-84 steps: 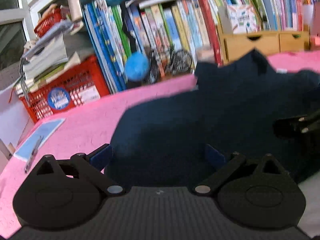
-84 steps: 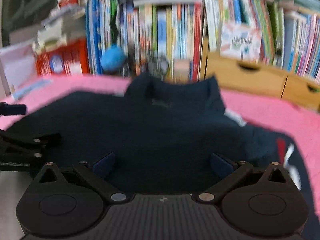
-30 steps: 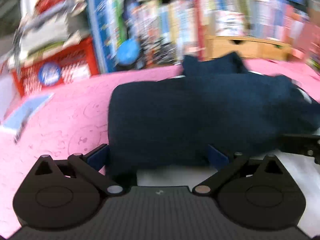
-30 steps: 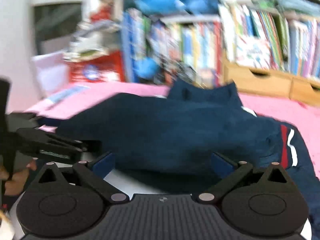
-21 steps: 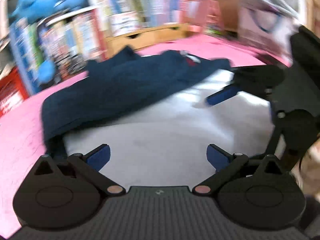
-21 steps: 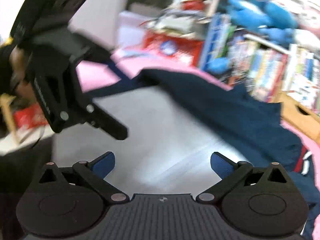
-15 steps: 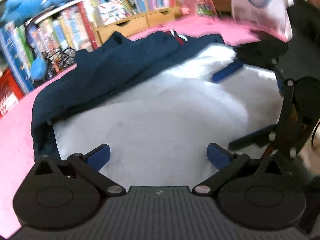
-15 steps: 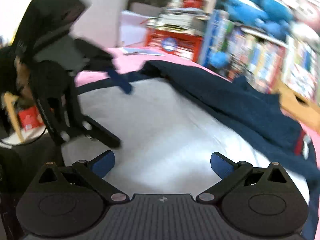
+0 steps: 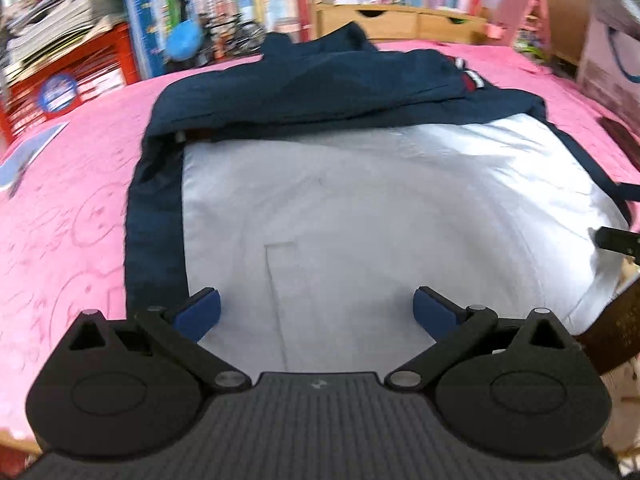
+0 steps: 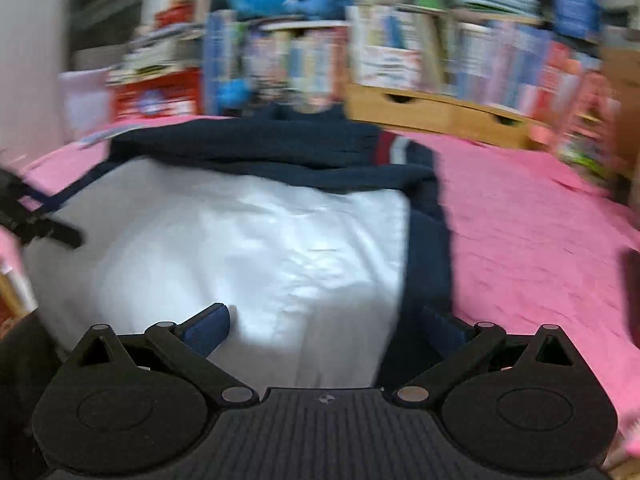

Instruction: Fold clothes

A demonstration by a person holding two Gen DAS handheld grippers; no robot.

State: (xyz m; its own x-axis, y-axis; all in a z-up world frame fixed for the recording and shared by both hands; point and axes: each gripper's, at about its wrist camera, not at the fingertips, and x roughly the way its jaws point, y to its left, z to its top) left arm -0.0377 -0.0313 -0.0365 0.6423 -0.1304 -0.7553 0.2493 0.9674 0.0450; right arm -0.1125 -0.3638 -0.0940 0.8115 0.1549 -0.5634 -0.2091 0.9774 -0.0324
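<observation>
A navy jacket with a white lining (image 9: 360,208) lies spread on the pink tablecloth (image 9: 72,208), lining up, its navy upper part (image 9: 320,84) bunched at the far side with a red and white stripe (image 9: 468,76). My left gripper (image 9: 316,310) is open and empty above the lining's near left part. My right gripper (image 10: 324,328) is open and empty above the lining (image 10: 248,240) near its navy right edge (image 10: 428,248). The right gripper's tip shows at the right edge of the left wrist view (image 9: 616,240); the left gripper's tip shows at the left of the right wrist view (image 10: 36,220).
Bookshelves (image 9: 256,4) and wooden drawers (image 9: 400,20) stand behind the table. A red crate (image 9: 68,76) with papers is at the back left, a blue ball (image 9: 184,46) next to it. A dark flat object (image 9: 620,140) lies at the right.
The jacket's near half went from lying folded navy side up to lying open with the white lining up. Both grippers pulled back toward the near edge and swung to face the shelves again.
</observation>
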